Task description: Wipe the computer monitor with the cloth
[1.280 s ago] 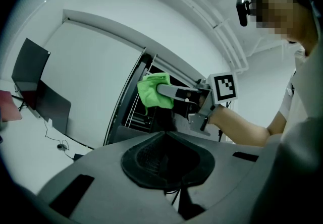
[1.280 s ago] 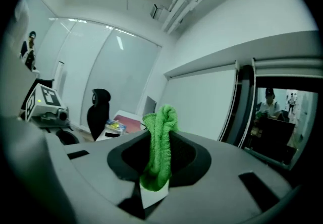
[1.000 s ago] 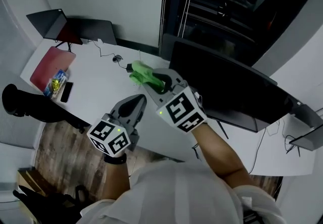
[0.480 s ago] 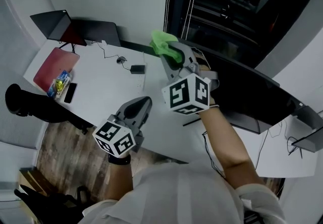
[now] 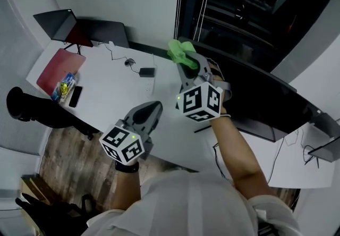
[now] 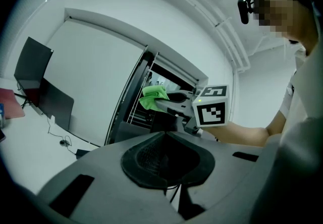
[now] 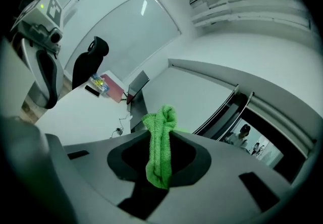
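Note:
A green cloth is pinched in my right gripper, which is raised at the upper left corner of the black computer monitor. Whether the cloth touches the screen cannot be told. In the right gripper view the cloth hangs folded between the shut jaws and sticks out above their tips. My left gripper hovers low over the white desk's front edge, jaws together with nothing in them. The left gripper view looks past its shut jaws at the cloth and the right gripper's marker cube.
A red folder, a phone and a small colourful packet lie at the desk's left end. A second dark screen stands at the back left. A power adapter with cables sits mid-desk. A black chair stands left.
My right gripper lifted the cloth off the desk and carried it up and right to the monitor's upper left corner. The left gripper barely moved.

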`<action>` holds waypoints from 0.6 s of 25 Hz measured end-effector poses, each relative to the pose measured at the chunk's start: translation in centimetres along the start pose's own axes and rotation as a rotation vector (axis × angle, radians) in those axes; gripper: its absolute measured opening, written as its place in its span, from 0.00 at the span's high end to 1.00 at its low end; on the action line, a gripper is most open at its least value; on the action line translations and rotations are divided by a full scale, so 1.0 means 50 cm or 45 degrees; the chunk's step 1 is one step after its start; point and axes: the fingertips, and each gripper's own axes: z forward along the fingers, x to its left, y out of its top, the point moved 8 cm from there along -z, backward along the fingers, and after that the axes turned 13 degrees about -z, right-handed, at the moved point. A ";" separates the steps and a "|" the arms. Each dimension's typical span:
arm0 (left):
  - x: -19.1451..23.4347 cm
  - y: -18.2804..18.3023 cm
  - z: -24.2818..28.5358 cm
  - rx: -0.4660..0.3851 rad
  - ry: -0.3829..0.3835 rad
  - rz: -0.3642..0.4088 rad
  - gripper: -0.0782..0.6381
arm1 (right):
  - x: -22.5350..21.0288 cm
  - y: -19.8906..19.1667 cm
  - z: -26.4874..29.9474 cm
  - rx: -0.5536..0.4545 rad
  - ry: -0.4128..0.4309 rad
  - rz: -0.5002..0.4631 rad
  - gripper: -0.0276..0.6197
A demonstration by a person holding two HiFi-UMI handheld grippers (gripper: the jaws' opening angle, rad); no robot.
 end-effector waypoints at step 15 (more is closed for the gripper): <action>0.001 -0.003 0.015 0.021 0.001 0.001 0.87 | 0.039 -0.025 -0.004 -0.021 0.089 0.124 0.84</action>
